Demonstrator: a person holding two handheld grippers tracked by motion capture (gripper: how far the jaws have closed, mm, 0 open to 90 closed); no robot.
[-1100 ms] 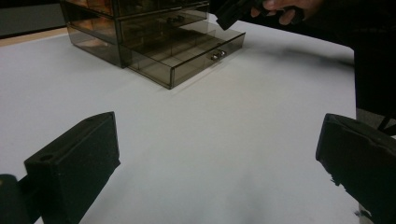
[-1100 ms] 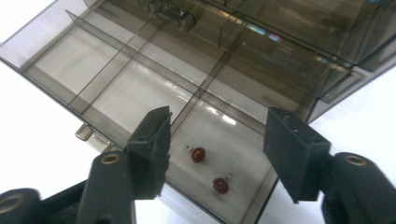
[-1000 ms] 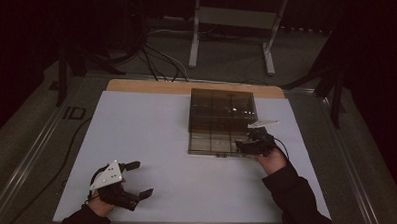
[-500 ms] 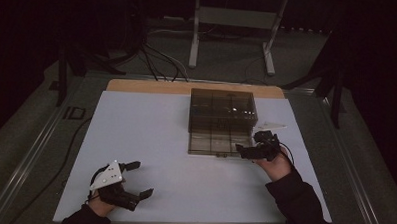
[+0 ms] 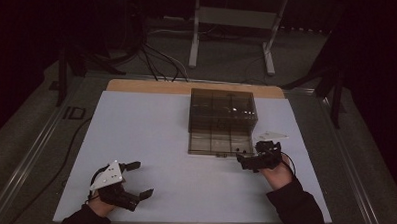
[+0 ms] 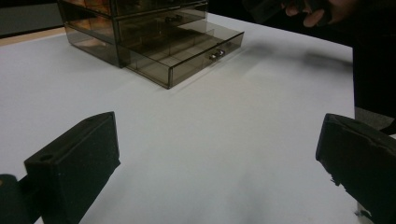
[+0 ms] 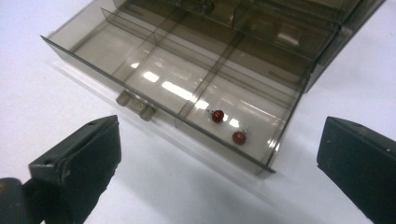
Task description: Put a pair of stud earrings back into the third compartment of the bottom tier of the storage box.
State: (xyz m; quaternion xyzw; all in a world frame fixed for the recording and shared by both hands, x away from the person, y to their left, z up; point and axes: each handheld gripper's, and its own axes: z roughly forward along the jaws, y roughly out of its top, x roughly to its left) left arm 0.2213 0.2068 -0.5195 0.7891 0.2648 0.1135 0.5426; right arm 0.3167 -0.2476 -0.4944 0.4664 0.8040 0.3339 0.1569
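White table (image 5: 150, 140), dark room: right gripper (image 5: 248, 161), jaws just spread and empty, could knock the open drawer (image 7: 154, 70), rolling its red beads (image 7: 217, 116); left gripper (image 5: 136, 180) spread, idle.

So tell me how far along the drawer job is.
Done: the bottom drawer of the smoky plastic cabinet is pulled out, and two red beads lie in its front corner compartment. In hand: nothing; the right gripper has just been opening beside the drawer front, nothing between its jaws, and the left gripper rests open on the white table. Left, probably: pushing the drawer shut.
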